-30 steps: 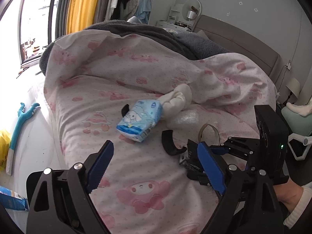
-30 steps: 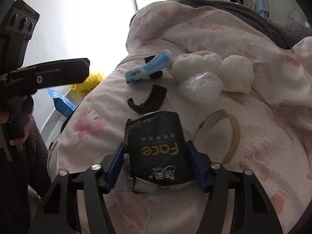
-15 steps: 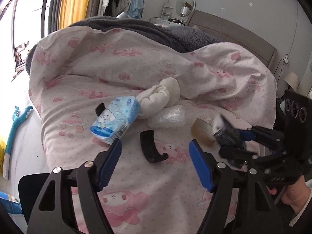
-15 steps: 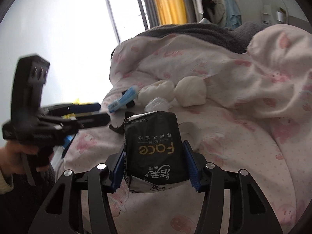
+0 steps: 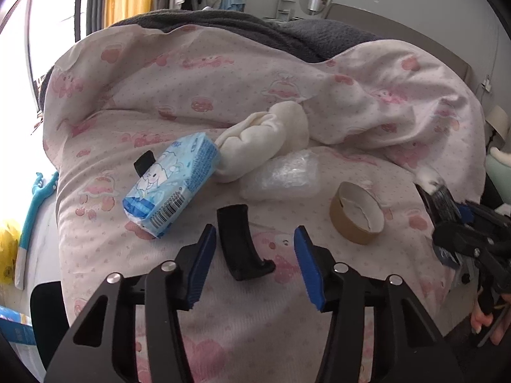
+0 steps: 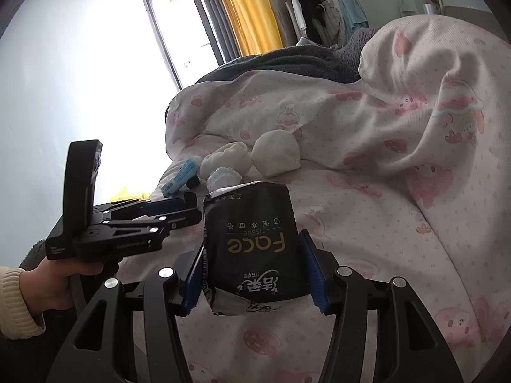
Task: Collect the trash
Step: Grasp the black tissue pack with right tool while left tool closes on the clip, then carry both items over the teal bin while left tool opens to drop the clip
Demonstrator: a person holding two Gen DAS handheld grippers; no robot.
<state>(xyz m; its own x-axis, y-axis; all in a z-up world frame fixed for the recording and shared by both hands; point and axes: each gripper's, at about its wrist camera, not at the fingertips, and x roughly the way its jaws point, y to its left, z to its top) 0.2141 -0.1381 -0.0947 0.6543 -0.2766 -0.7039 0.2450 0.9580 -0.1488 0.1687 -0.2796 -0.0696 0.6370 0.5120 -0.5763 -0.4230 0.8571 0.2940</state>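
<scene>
So the right gripper [image 6: 252,274] is clamped on a black tissue pack [image 6: 252,239], lifted off the pink quilt [image 6: 383,223], while the left gripper [image 5: 252,255] has just been narrowing its jaws around a curved black plastic scrap [image 5: 241,242] lying on the quilt near the camera (pads not touching it yet, so it counts as open). Looks like the pick-up step: next it needs to drop a little and squeeze the scrap, with the blue tissue pack [image 5: 172,188] and tape roll [image 5: 356,214] left for later.

On the pink-printed quilt [image 5: 198,73] we see a curved black plastic piece [image 5: 238,249] nearest, a blue tissue pack [image 5: 174,185] to its left, and a brown tape ring [image 5: 356,214] to its right.
</scene>
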